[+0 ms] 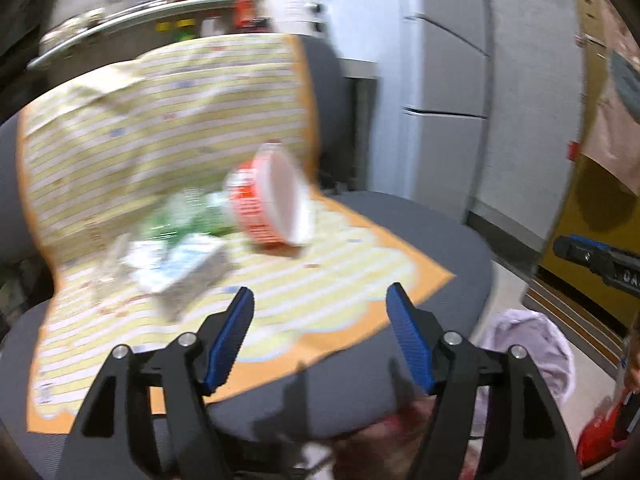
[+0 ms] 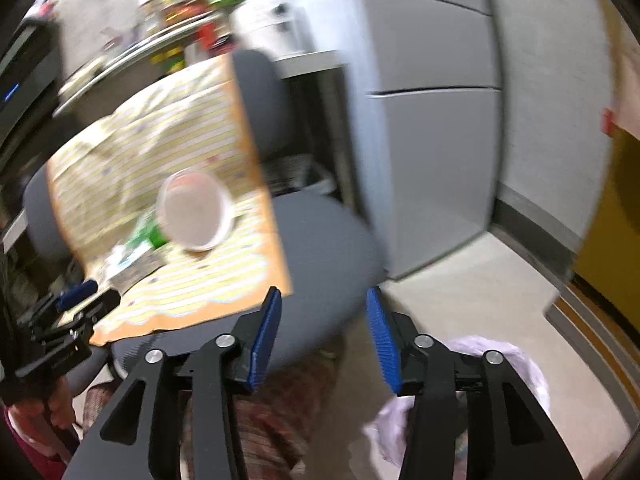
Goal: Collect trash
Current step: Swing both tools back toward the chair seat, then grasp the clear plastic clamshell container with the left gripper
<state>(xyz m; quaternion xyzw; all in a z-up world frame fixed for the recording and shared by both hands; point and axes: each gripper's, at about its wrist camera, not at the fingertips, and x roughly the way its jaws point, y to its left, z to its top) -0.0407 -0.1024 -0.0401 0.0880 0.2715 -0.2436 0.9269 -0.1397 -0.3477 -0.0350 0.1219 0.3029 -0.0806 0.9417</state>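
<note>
A red and white paper cup (image 1: 268, 196) lies on its side on a striped yellow cloth (image 1: 160, 120) draped over a grey office chair (image 1: 440, 224). A green wrapper (image 1: 180, 220) and a pale crumpled carton (image 1: 180, 268) lie beside it. My left gripper (image 1: 320, 320) is open and empty, just short of the trash. My right gripper (image 2: 324, 332) is open and empty over the chair's front edge; the cup (image 2: 194, 210) shows to its upper left. A pale plastic bag (image 2: 500, 364) sits below on the floor. Both views are blurred.
A grey cabinet (image 1: 448, 80) stands right of the chair. A cluttered shelf (image 1: 140, 4) runs behind. A yellow panel (image 1: 592, 240) is at the far right. The right gripper shows at the left view's edge (image 1: 596, 260).
</note>
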